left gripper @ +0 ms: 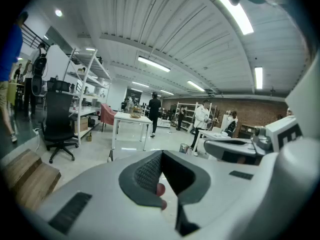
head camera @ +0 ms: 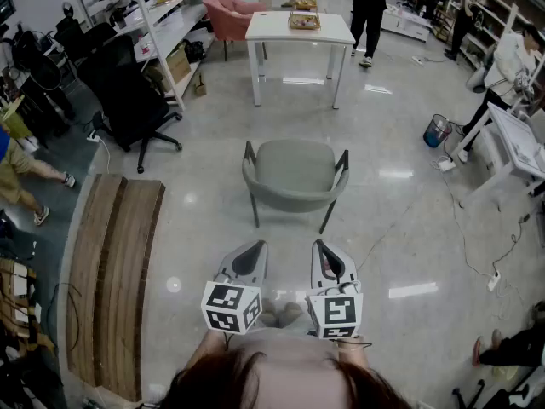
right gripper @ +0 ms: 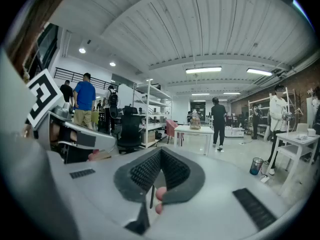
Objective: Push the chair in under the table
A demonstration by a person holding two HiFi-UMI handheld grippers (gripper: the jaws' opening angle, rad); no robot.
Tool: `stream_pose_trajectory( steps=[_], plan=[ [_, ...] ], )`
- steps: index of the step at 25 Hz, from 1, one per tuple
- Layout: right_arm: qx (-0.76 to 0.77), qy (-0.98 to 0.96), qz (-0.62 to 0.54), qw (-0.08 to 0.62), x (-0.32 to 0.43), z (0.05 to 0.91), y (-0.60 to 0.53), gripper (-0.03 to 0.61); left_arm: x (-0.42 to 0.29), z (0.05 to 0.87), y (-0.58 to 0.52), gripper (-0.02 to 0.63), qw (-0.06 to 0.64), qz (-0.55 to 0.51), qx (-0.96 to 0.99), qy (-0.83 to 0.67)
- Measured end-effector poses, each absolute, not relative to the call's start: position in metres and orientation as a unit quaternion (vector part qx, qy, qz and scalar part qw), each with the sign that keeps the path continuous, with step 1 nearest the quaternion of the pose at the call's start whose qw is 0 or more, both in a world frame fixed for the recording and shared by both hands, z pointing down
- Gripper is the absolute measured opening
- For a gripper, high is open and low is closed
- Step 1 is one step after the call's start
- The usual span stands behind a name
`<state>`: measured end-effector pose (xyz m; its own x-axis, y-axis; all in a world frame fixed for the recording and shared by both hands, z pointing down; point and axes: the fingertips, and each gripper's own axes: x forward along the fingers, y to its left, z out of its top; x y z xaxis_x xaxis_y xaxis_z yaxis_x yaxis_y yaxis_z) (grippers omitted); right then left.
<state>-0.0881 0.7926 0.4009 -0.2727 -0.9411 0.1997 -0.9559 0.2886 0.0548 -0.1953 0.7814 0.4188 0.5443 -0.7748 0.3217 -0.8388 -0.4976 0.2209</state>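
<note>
We judge the task at its approach step. The left gripper (head camera: 254,250) and right gripper (head camera: 324,252) are both fully closed on nothing, short of the chair (head camera: 294,175), which stands on open floor well apart from the table (head camera: 298,31), its back seemingly toward us. The next move calls for reaching the backrest and pushing straight ahead. An office chair (head camera: 128,100) and wooden bench (head camera: 111,271) lie leftward and a person (head camera: 369,7) stands beyond the table's far right corner; none appears to block the line.
</note>
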Motion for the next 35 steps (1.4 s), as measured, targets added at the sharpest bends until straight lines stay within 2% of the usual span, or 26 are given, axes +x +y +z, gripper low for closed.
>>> stream_pose_trajectory(
  steps=[20,35],
  plan=[
    [0.552,-0.827,0.023,0.101,-0.051,0.406,0.767,0.02,-0.165,0.419,0.76,0.008,0.167,0.083,0.836,-0.516],
    [0.54,-0.829,0.016,0.146,-0.057,0.44,0.705,0.021,-0.165,0.448,0.687,0.009,0.157,0.123,0.843,-0.499]
  ],
)
